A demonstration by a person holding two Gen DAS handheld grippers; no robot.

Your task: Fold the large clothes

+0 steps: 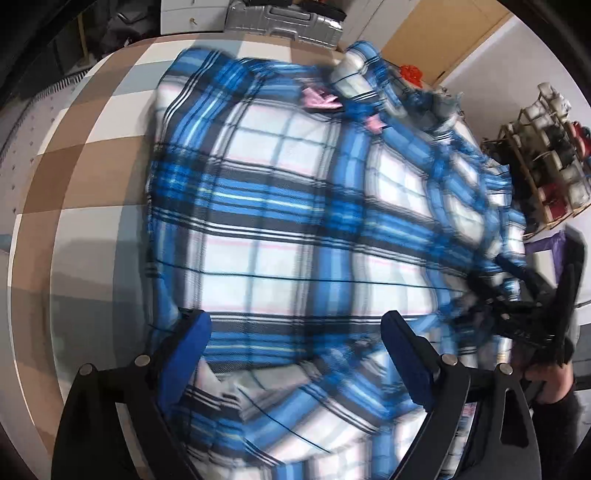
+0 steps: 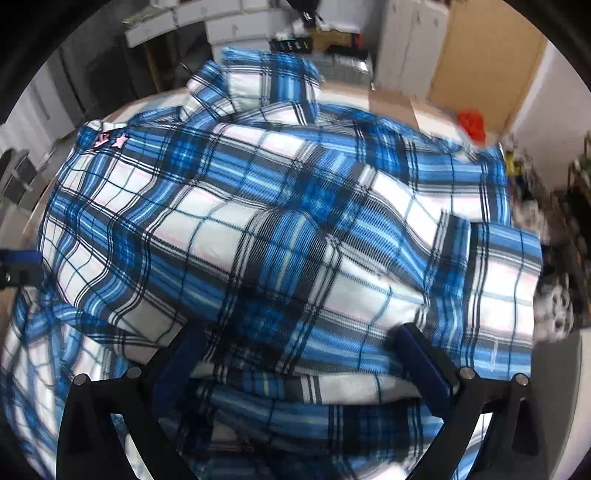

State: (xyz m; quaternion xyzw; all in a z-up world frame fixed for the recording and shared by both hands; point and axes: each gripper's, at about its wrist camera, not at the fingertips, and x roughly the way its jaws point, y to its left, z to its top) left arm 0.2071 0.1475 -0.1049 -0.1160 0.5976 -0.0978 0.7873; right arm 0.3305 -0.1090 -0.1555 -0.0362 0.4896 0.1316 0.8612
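A large blue, white and black plaid shirt lies spread and rumpled over the checked table, with a pink label near its collar. My left gripper hangs just above the shirt's near part, jaws wide apart, cloth below them and nothing pinched. In the right wrist view the shirt fills the frame. My right gripper also stands wide, a thick fold of cloth lying between its blue pads without being squeezed. The left wrist view shows the right gripper at the shirt's right edge, held by a hand.
The table's brown, white and grey squares show bare to the left of the shirt. A silver suitcase stands behind the table. A wooden rack of jars stands at the right, and a red object sits beyond the shirt's far right corner.
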